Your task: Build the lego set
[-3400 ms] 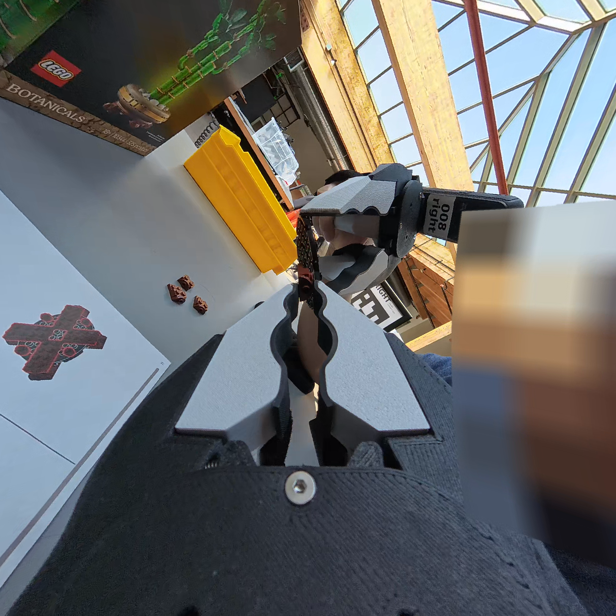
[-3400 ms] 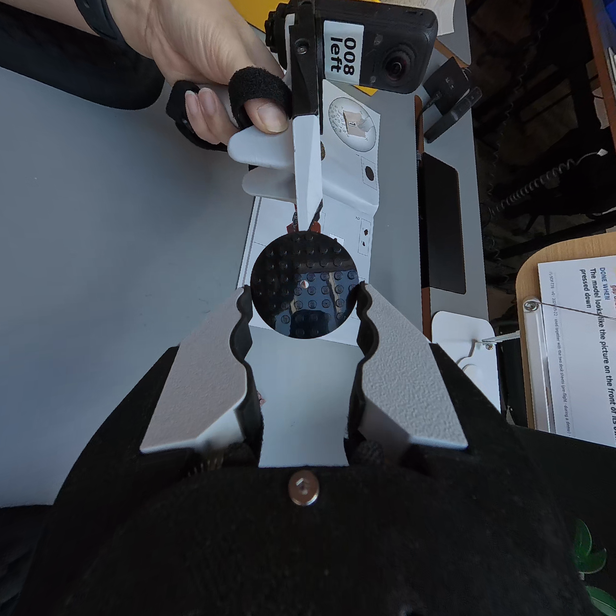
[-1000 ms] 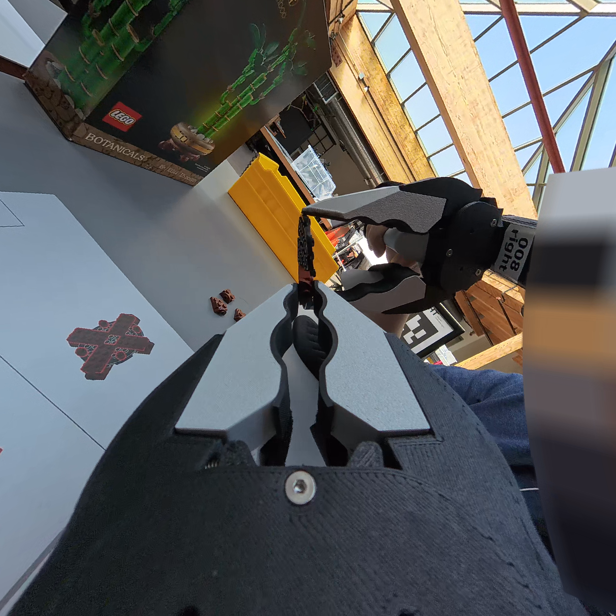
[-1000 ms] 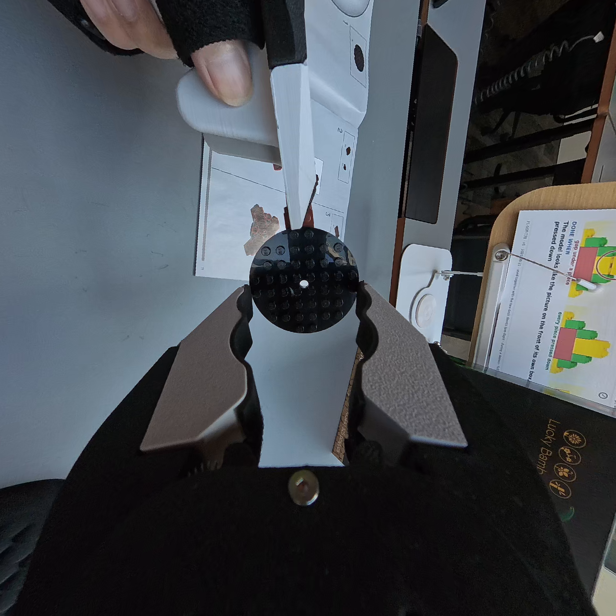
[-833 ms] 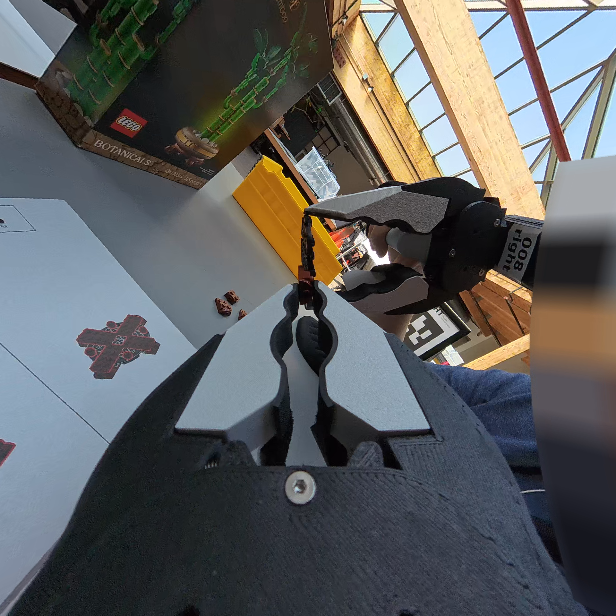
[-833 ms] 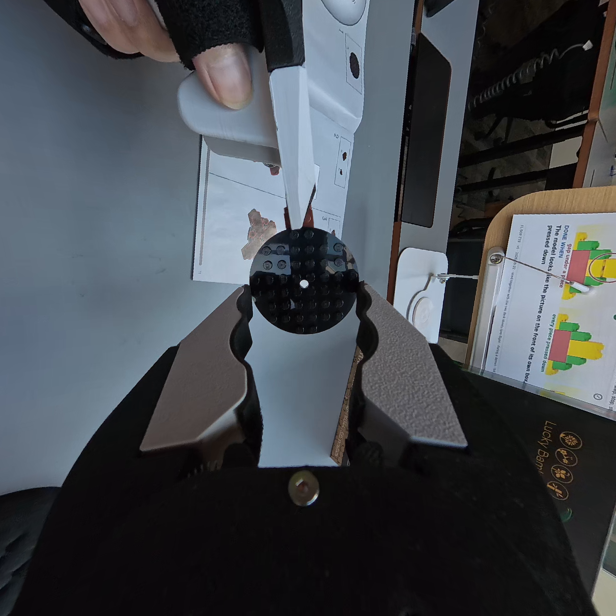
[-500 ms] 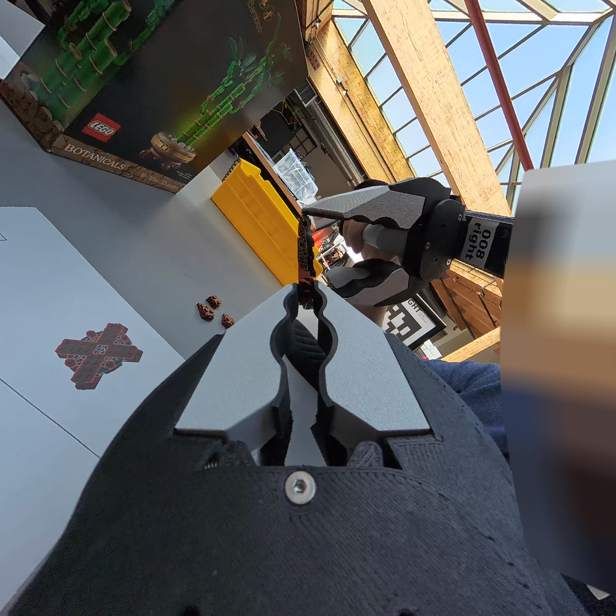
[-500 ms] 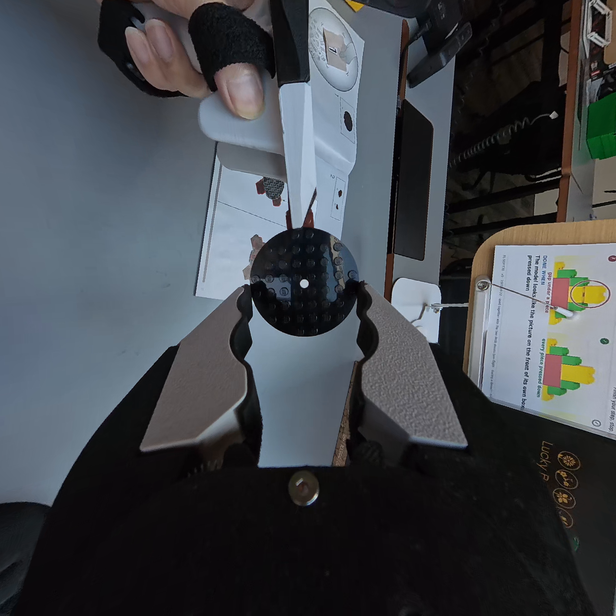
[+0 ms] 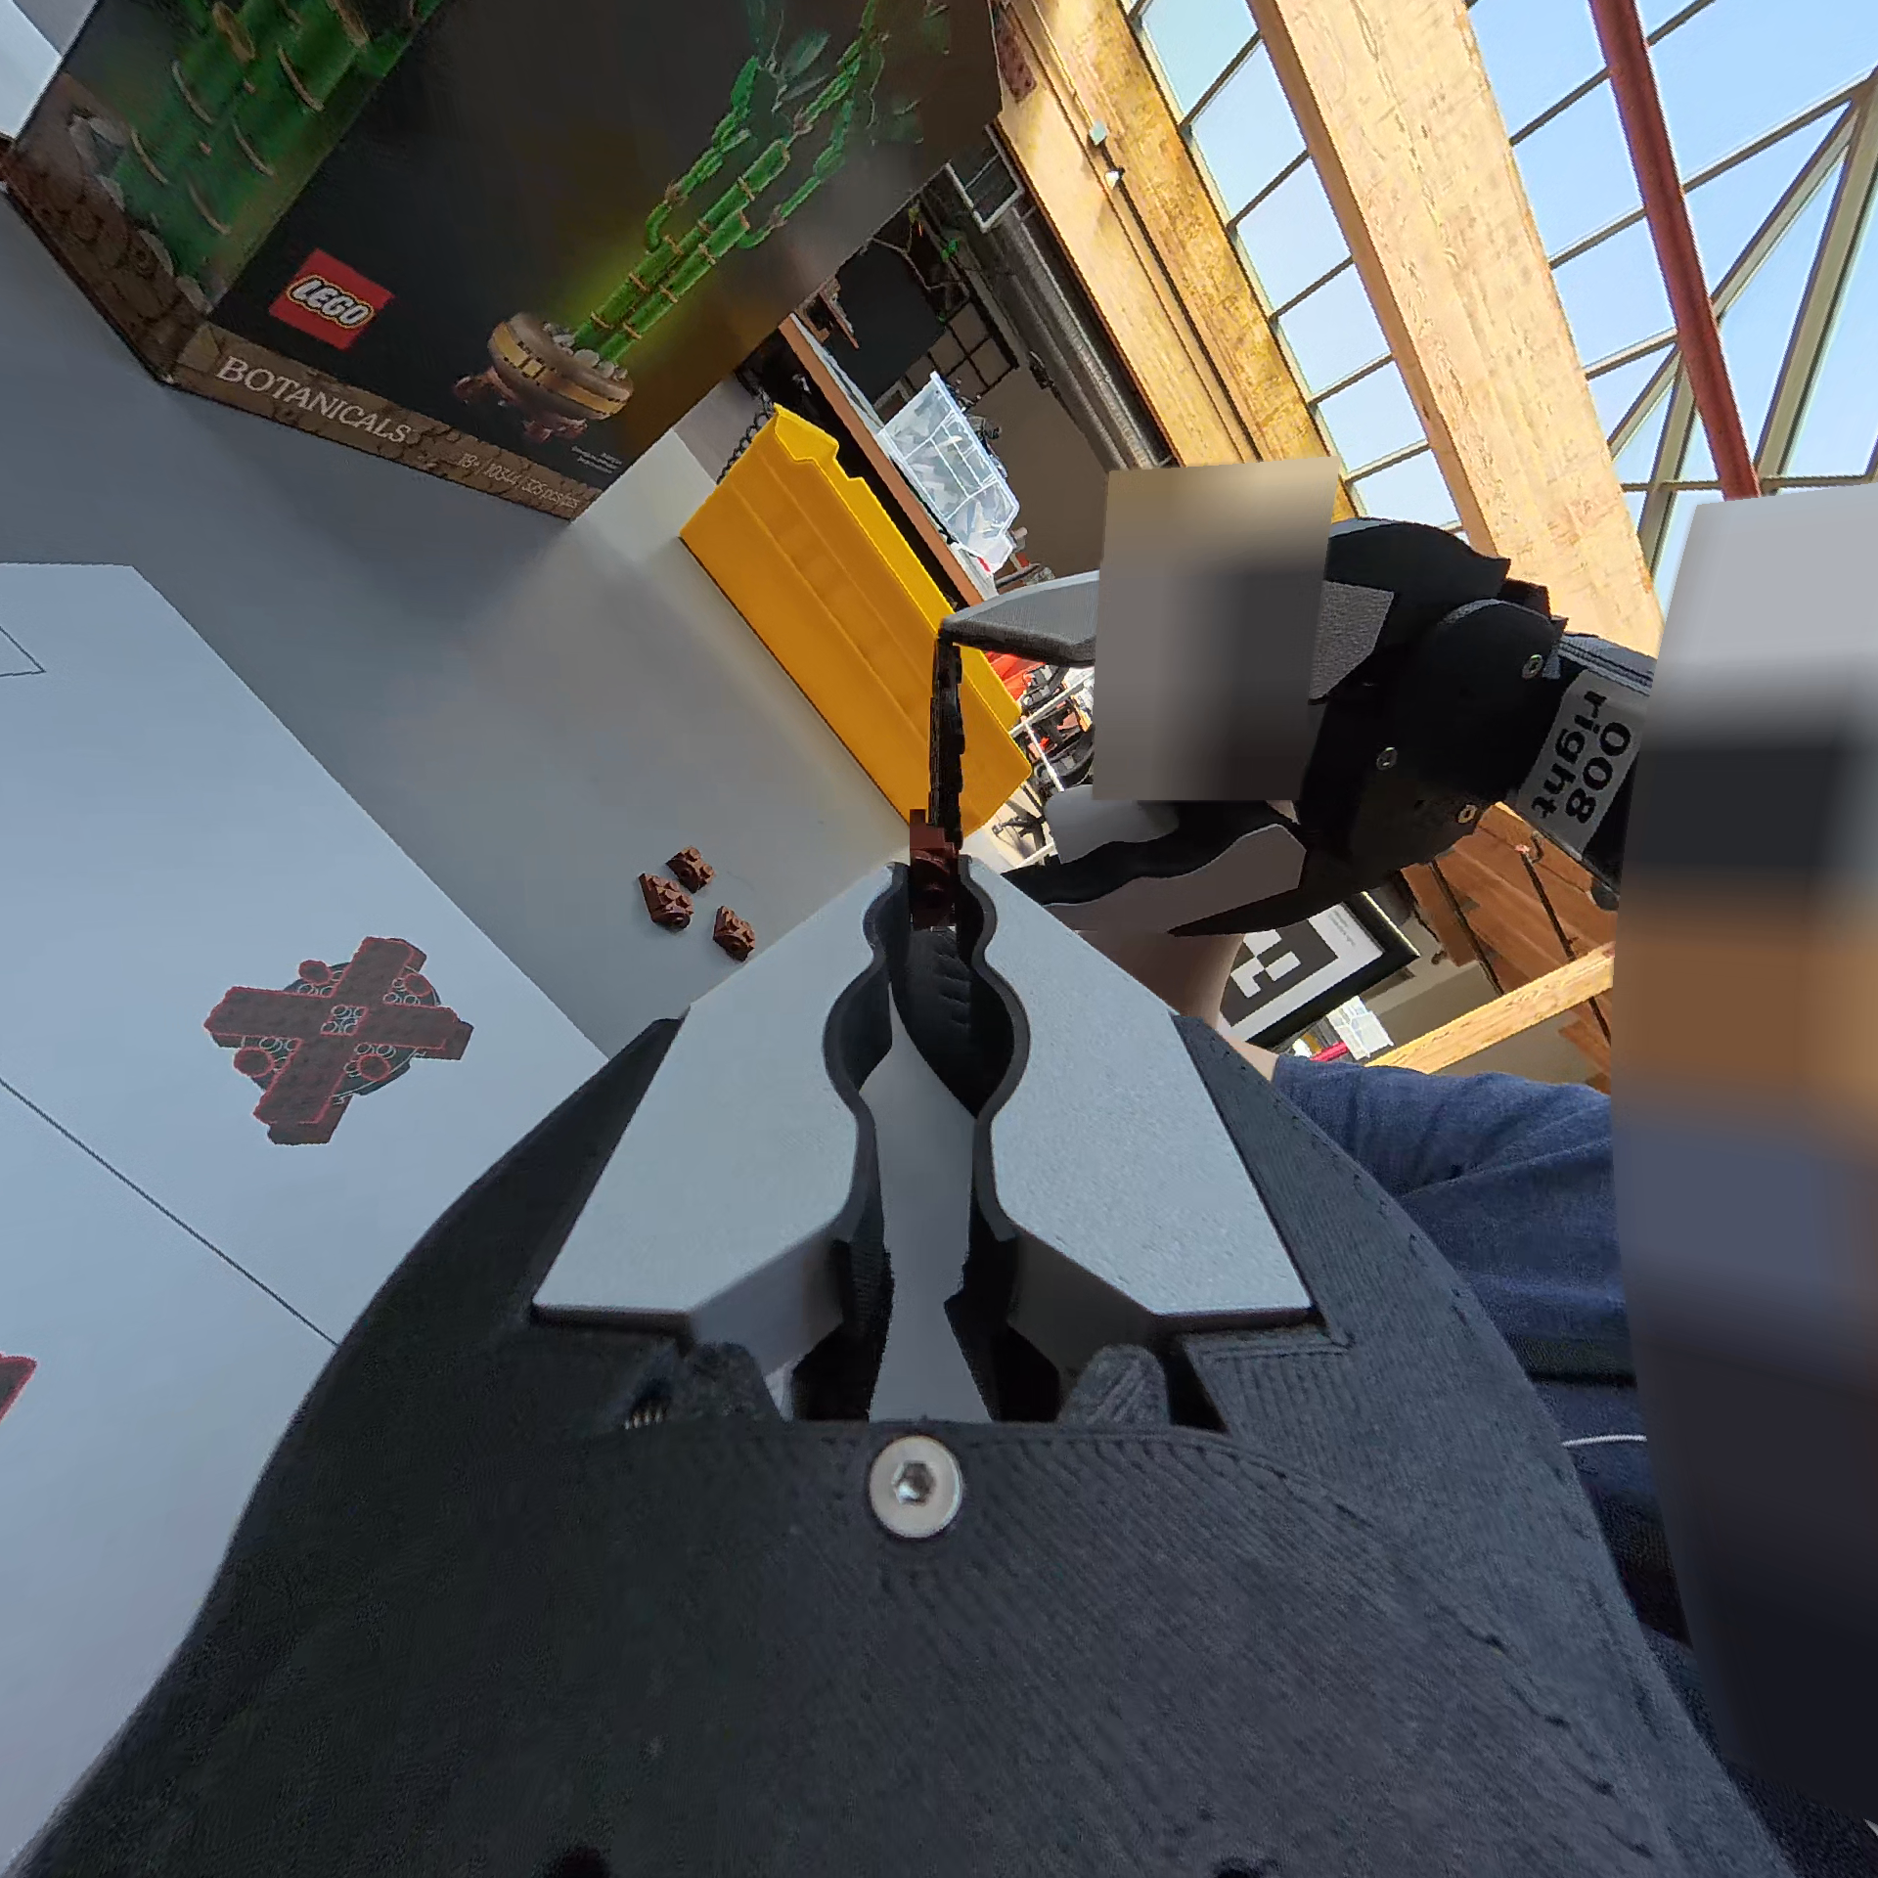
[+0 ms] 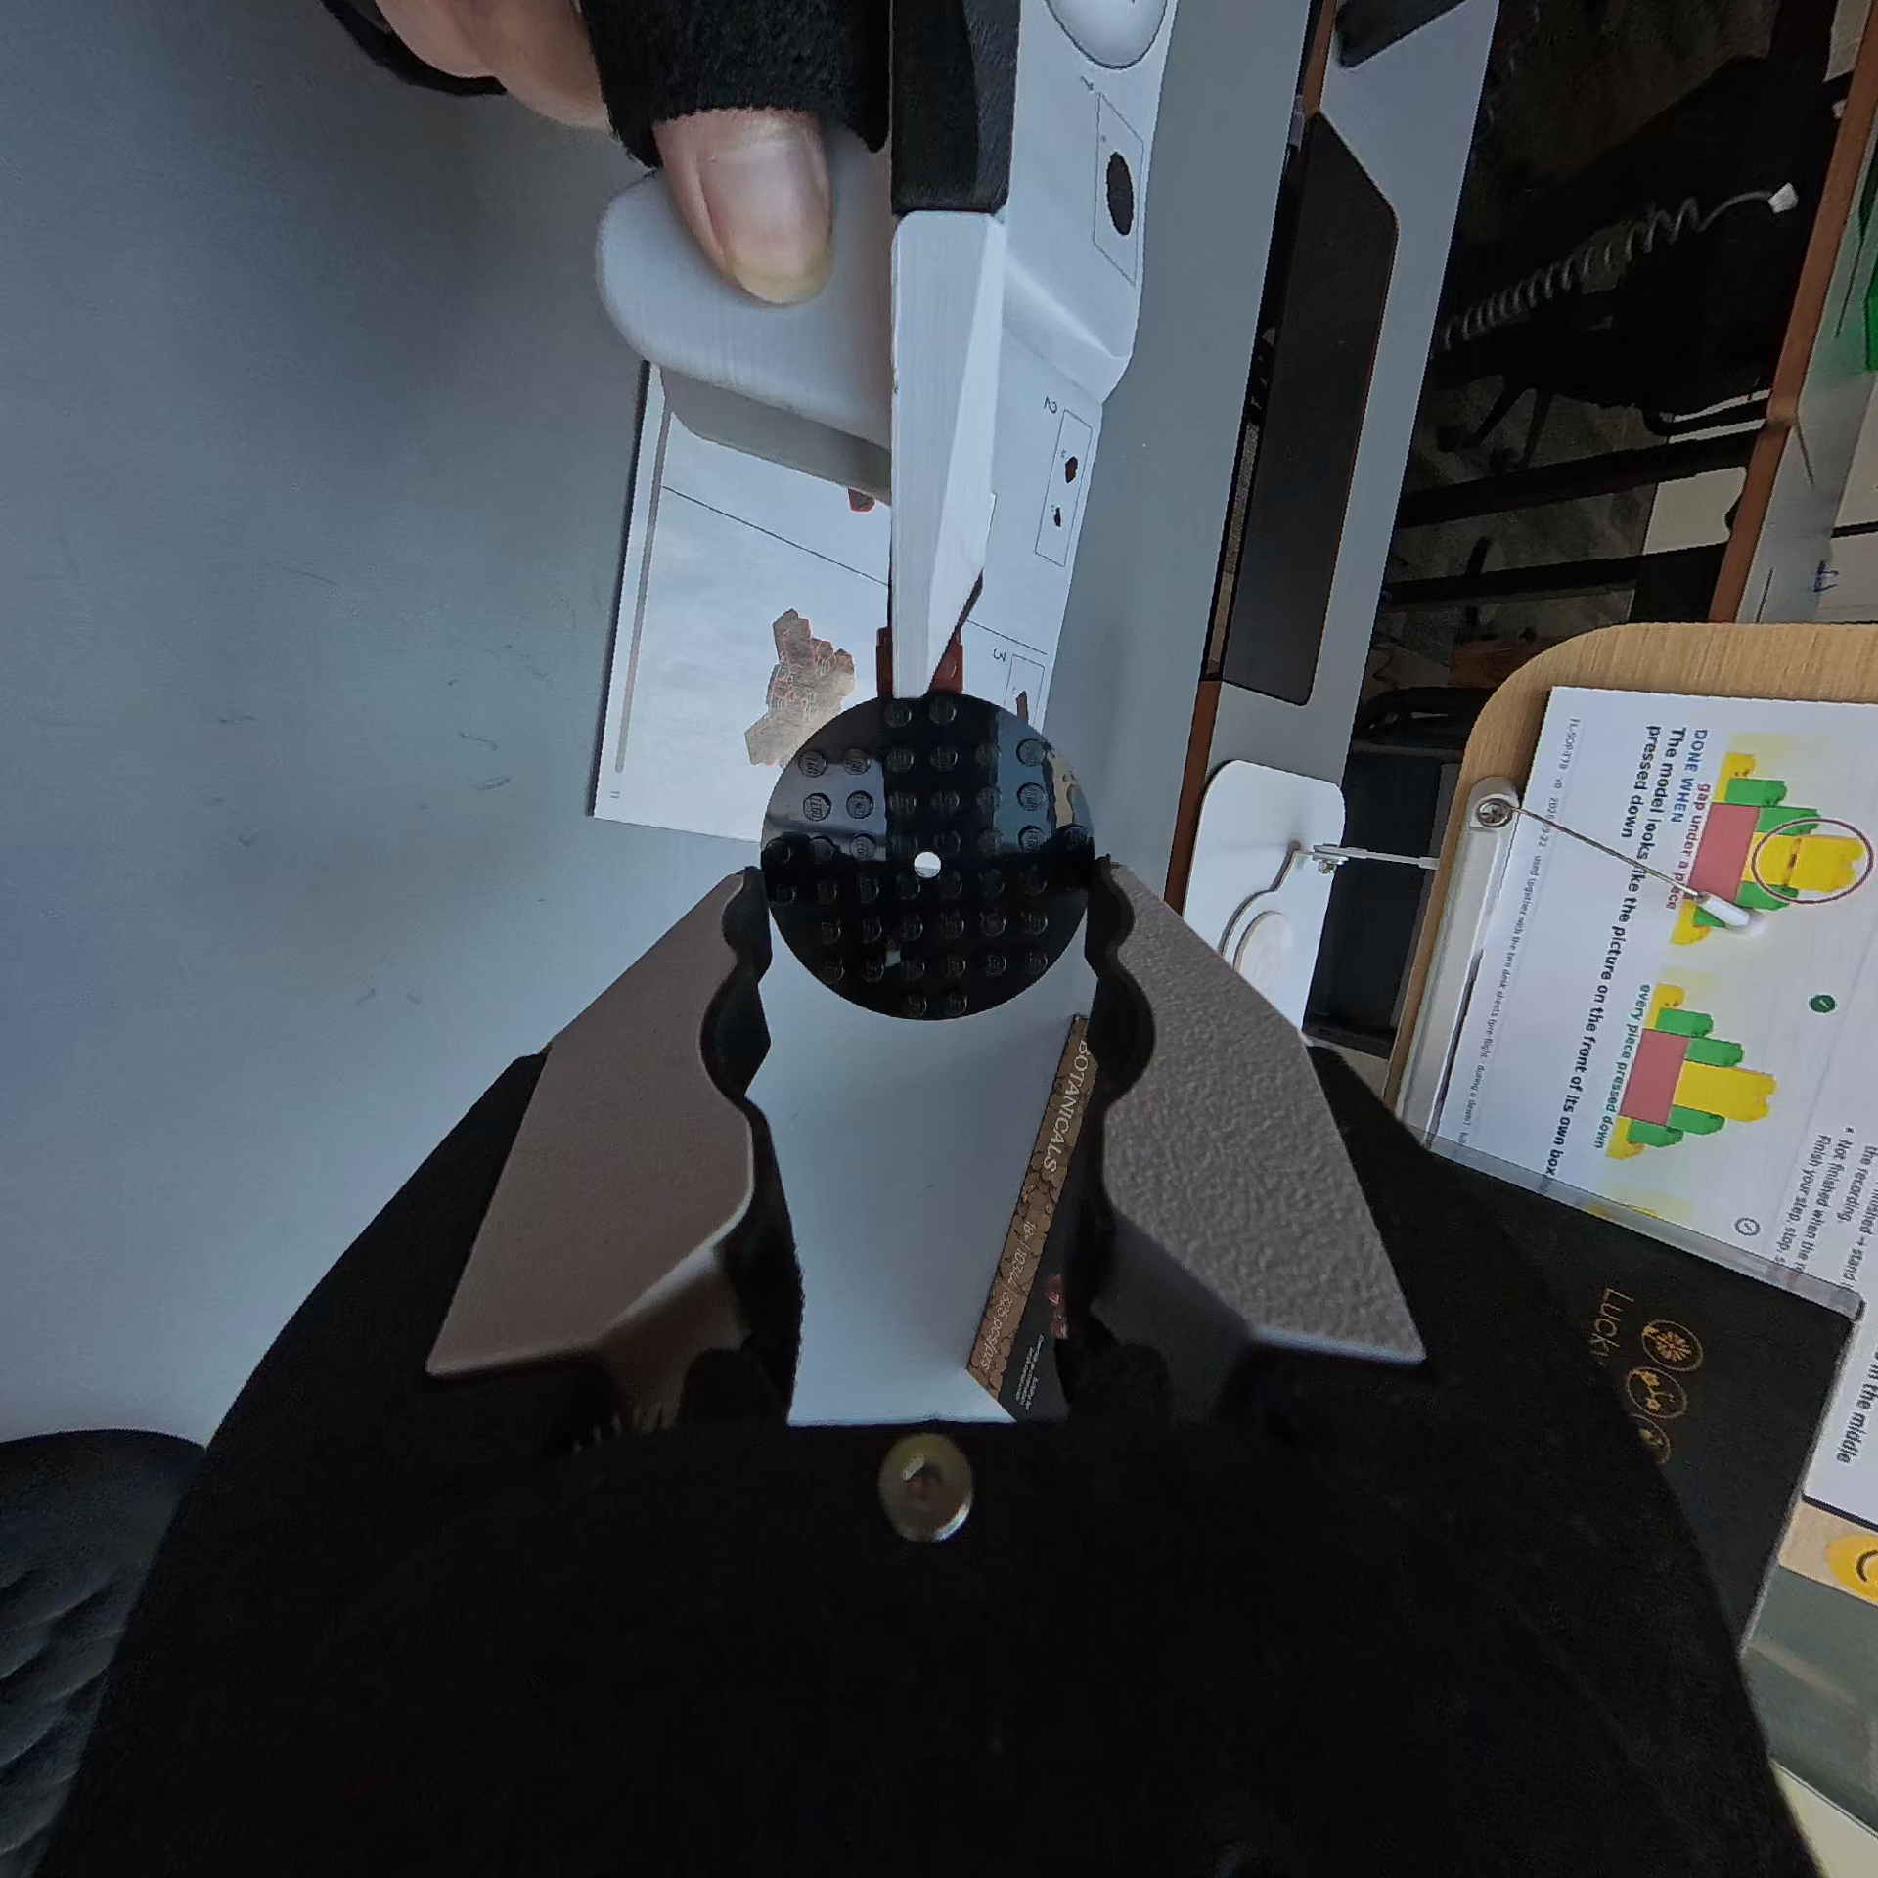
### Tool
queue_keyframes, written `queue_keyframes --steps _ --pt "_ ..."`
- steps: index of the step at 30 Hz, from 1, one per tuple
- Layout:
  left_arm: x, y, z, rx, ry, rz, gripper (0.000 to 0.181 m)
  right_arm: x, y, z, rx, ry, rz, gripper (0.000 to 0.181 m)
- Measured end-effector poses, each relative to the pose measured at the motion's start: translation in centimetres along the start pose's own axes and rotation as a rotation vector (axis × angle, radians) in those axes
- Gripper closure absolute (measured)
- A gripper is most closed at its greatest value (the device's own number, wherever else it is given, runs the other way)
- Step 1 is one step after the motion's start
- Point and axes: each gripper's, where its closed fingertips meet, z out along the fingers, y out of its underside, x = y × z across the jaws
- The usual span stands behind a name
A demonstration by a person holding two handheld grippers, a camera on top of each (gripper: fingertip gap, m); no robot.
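Right claw (image 10: 927,894) clamps round black studded plastic plate (image 10: 927,856) by its rim, mid-air over grey counter (image 10: 254,610). Left claw (image 9: 933,894), nearly shut, pinches small red-brown brick (image 9: 930,852) at plate's 12 o'clock edge. Plate looks light, stiff, glossy w/ slip risk; rim grip seems best.

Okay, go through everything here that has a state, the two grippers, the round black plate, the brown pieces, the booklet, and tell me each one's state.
Right gripper: shut on round black plate, gripping its edges.
Round black plate: held off the table, studs facing the right wrist camera.
Left gripper: shut on small brown piece.
Small brown piece: pinched at the plate's edge.
Three loose brown pieces: lying on the table.
Instruction booklet: open, flat.
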Motion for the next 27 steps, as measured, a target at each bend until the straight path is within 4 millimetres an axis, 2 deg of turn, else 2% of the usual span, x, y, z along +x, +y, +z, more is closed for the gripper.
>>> queue_keyframes --steps 8,17,24,27 --pt "-0.2 0.1 0.0 -0.005 -0.036 0.037 0.176 0.0 0.1 0.3 -0.019 -0.001 0.010 0.118" --pt "0.5 -0.9 -0.7 0.009 -0.095 0.187 0.175 1.0 -1.2 -1.0 0.103 0.078 -0.062 0.118" --pt "1.7 -1.7 -0.9 0.063 -0.033 0.201 0.176 1.5 -1.8 -2.0 0.154 0.171 -0.067 0.118" --pt "2.8 -1.8 -0.7 0.077 -0.011 0.249 0.176 1.8 -1.7 -2.6 0.151 0.227 -0.061 0.119"
